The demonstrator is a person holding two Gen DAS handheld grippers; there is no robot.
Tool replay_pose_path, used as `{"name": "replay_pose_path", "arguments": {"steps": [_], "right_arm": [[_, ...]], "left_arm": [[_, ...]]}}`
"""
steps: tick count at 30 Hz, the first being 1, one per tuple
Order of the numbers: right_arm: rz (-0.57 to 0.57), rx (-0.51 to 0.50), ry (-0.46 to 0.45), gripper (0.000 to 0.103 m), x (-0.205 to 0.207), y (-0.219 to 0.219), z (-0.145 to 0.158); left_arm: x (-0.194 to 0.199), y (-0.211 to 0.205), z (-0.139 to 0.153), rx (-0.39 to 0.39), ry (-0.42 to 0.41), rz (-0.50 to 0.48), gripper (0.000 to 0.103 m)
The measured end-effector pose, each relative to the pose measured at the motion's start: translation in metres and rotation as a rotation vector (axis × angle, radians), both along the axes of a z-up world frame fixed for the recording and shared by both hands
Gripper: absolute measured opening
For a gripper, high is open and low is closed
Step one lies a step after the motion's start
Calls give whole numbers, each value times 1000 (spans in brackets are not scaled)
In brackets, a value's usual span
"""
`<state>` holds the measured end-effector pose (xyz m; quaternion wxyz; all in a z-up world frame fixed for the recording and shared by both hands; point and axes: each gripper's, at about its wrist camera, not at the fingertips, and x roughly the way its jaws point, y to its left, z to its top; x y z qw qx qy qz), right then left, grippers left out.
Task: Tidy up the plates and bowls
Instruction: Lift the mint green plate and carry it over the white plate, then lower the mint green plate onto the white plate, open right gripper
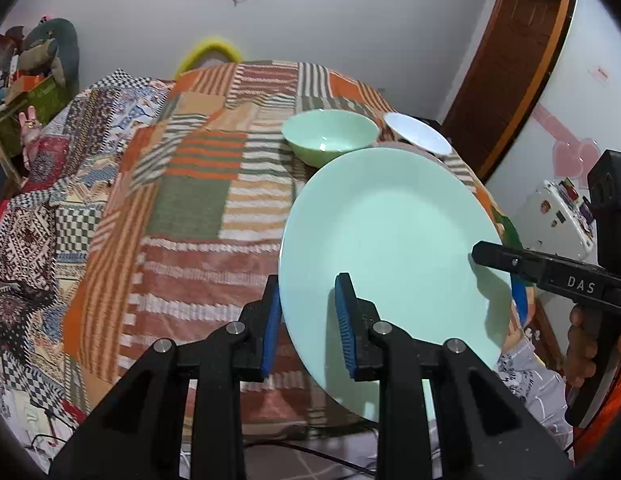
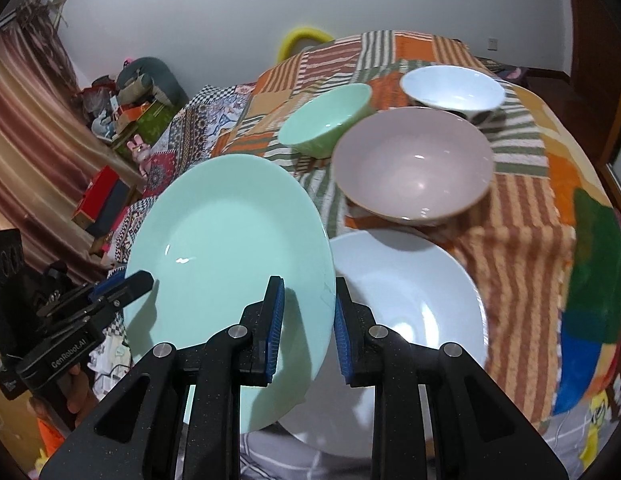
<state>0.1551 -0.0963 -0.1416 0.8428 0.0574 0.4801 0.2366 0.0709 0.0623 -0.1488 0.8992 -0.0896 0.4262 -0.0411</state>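
Mint plate (image 2: pixel 230 240) tilted, bowls on cloth

White walls (image 1: pixel 350 20) enclose the room; a brown wooden door frame (image 1: pixel 522 68) stands right, striped brown curtains (image 2: pixel 26 128) hang left, and a patchwork cloth (image 1: pixel 198 184) covers the table, clutter beyond its far-left edge

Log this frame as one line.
held: round mint-green plate | left gripper: shut on rim | right gripper: shut on opposite rim | plate: lifted, tilted

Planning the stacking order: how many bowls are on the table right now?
3: green bowl at the back left, white bowl at the back right, pink bowl in front of both. None seems hidden.
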Motion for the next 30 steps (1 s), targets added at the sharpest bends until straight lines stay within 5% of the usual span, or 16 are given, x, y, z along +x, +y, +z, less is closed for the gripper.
{"name": "replay_pose_path", "arguments": {"steps": [30], "right_arm": [[-162, 17, 94, 24, -17, -70, -38]], "left_arm": [[37, -77, -62, 48, 206, -135, 26]]}}
